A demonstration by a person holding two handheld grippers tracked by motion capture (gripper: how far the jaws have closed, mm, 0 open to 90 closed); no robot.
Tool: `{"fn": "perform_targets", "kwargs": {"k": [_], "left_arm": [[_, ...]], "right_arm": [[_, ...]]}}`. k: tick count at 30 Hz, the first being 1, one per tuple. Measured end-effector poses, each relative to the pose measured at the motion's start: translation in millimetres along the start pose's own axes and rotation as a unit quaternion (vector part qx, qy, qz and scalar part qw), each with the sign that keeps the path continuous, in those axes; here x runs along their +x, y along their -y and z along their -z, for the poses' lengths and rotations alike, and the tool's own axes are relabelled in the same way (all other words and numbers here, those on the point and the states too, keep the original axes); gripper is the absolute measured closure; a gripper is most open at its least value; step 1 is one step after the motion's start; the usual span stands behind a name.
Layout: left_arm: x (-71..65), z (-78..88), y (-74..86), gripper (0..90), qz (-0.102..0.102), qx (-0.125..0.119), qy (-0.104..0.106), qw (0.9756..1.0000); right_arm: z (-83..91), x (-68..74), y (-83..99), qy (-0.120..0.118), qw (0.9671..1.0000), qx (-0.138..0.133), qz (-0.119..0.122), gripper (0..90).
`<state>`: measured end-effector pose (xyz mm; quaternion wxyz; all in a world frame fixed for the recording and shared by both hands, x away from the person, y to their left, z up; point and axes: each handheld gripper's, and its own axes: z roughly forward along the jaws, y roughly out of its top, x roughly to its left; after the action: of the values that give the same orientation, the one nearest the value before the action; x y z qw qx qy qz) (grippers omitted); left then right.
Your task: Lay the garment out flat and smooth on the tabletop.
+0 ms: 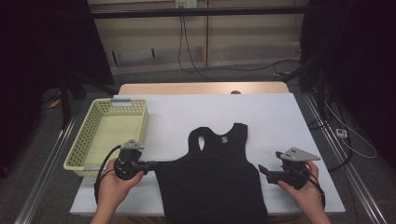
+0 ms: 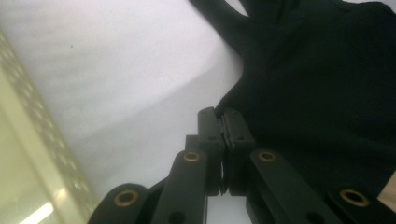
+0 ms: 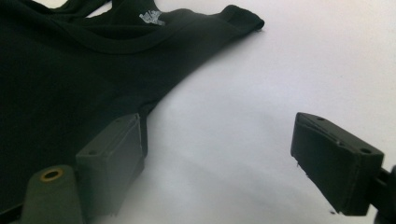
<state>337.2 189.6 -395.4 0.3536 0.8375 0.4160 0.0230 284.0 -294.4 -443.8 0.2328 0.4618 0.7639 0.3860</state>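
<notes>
White bench (image 1: 196, 116), black tank top (image 1: 212, 182) between two claws.
Left claw (image 1: 152, 164) pinches its side edge; right claw (image 1: 262, 171) gapes, released, just beside it.

A black sleeveless top (image 1: 212, 177) of soft, matt knitted cloth lies on a smooth, matt white tabletop (image 1: 280, 116). Beside it sits a pale yellow perforated plastic basket (image 1: 88, 135), slightly glossy.

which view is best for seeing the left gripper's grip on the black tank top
The left gripper view: the left gripper has its jaws shut on the edge of the tank top. In the high view the pinch point is small and dark; the right gripper view shows the top's other side.
</notes>
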Motion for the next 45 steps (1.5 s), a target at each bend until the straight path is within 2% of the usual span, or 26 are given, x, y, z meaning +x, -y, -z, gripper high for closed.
{"fn": "perform_targets", "kwargs": {"k": [2, 6, 8, 11, 13, 15, 17, 18, 19, 20, 22, 24, 26, 27, 28, 29, 30, 31, 32, 34, 35, 37, 39, 41, 43, 45], "left_arm": [[1.8, -4.5, -0.1, 88.3, 0.004, 0.002, 0.011, 0.9999], [-6.4, -21.8, 0.7, 87.9, -0.01, 0.023, 0.006, 0.9997], [-7.4, -23.4, 0.8, 87.8, -0.014, 0.023, -0.002, 0.9996], [-6.6, -24.0, 1.5, 87.8, -0.009, 0.015, 0.0, 0.9998], [-6.6, -25.2, 1.3, 87.8, -0.014, 0.019, 0.0, 0.9997], [-7.3, -26.6, 0.6, 87.8, -0.017, 0.018, 0.001, 0.9997], [-8.6, -28.2, -0.9, 87.7, -0.02, 0.019, 0.003, 0.9996], [-9.1, -29.1, -1.5, 87.7, -0.021, 0.019, 0.003, 0.9996], [-9.5, -29.9, -1.8, 87.7, -0.022, 0.019, 0.006, 0.9996], [-10.4, -30.8, -1.6, 87.7, -0.022, 0.019, 0.005, 0.9996], [-10.8, -31.2, -1.1, 87.6, -0.023, 0.021, 0.004, 0.9995], [-10.3, -30.3, -1.0, 87.6, -0.023, 0.016, 0.007, 0.9996], [-9.9, -29.6, -1.1, 87.6, -0.018, 0.007, 0.012, 0.9997], [-9.9, -29.6, -1.2, 87.5, -0.017, 0.005, 0.013, 0.9997], [-10.0, -30.1, -1.3, 87.4, -0.018, 0.005, 0.013, 0.9997], [-10.6, -31.0, -1.4, 87.4, -0.018, 0.006, 0.011, 0.9997], [-11.0, -31.9, -1.6, 87.4, -0.019, 0.007, 0.01, 0.9997], [-11.3, -32.5, -1.8, 87.4, -0.02, 0.006, 0.011, 0.9997], [-11.6, -32.7, -2.0, 87.3, -0.021, 0.004, 0.01, 0.9997], [-12.8, -34.7, -2.8, 86.9, -0.019, -0.005, 0.012, 0.9997], [-13.1, -35.4, -3.2, 86.1, -0.019, -0.005, 0.013, 0.9997], [-14.5, -38.9, -4.6, 85.5, -0.023, -0.001, 0.011, 0.9997], [-15.2, -42.5, -5.9, 85.1, -0.024, 0.001, 0.01, 0.9997], [-14.7, -45.5, -6.3, 85.1, -0.026, 0.003, 0.006, 0.9996], [-14.1, -46.2, -5.5, 79.1, -0.024, 0.004, 0.004, 0.9997], [-14.0, -45.3, -3.1, 65.0, -0.02, 0.007, 0.005, 0.9998]], "right_arm": [[-1.7, -0.1, -0.7, 0.003, 1.0, 0.005, 0.002, 16.5], [-4.6, -0.8, 4.7, 0.011, 0.9994, 0.029, 0.018, 16.9], [-2.5, -2.2, 6.0, 0.014, 0.9994, 0.028, 0.013, 16.9], [-0.9, -3.0, 8.1, 0.018, 0.9993, 0.031, 0.009, 17.5], [-0.6, -2.8, 8.9, 0.016, 0.9992, 0.034, 0.009, 17.7], [3.5, -2.9, 6.8, 0.016, 0.9996, 0.023, 0.004, 17.9], [10.0, -2.2, 2.5, 0.0, 0.9998, -0.005, -0.018, 20.5], [12.2, 0.5, 0.1, -0.015, 0.9992, -0.019, -0.033, 24.2], [12.9, 4.9, -2.1, -0.034, 0.9985, -0.027, -0.033, 27.5], [11.7, 10.8, -3.9, -0.048, 0.9982, -0.026, -0.024, 30.1], [4.3, 22.0, -4.1, -0.071, 0.9975, -0.002, 0.004, 33.2], [-5.6, 28.1, -0.9, -0.092, 0.995, 0.032, 0.022, 41.6], [-12.0, 31.3, 1.4, -0.113, 0.9917, 0.055, 0.024, 53.2], [-13.4, 33.1, 1.6, -0.126, 0.9901, 0.057, 0.022, 57.8], [-13.7, 35.4, 1.6, -0.129, 0.9895, 0.059, 0.027, 66.4], [-14.1, 36.9, 1.7, -0.123, 0.9897, 0.06, 0.042, 72.3], [-13.6, 35.9, 1.1, -0.121, 0.9901, 0.06, 0.039, 81.1], [-12.1, 32.7, -0.2, -0.127, 0.9897, 0.059, 0.029, 84.5], [-10.5, 29.0, -1.5, -0.124, 0.9903, 0.058, 0.021, 85.5], [-4.3, 18.6, -2.8, -0.094, 0.9941, 0.053, 0.015, 86.6], [0.2, 11.6, -2.5, -0.085, 0.9953, 0.046, 0.003, 86.8], [5.7, 4.5, -0.8, -0.08, 0.996, 0.039, -0.006, 86.8], [8.2, 2.6, 0.5, -0.073, 0.9968, 0.032, -0.002, 86.7], [7.8, 2.8, 0.0, -0.076, 0.9966, 0.033, 0.001, 86.7], [6.2, 3.8, -0.7, -0.072, 0.9967, 0.037, 0.009, 86.8], [6.5, -0.6, -2.4, -0.041, 0.9982, 0.042, 0.006, 86.8]]}}
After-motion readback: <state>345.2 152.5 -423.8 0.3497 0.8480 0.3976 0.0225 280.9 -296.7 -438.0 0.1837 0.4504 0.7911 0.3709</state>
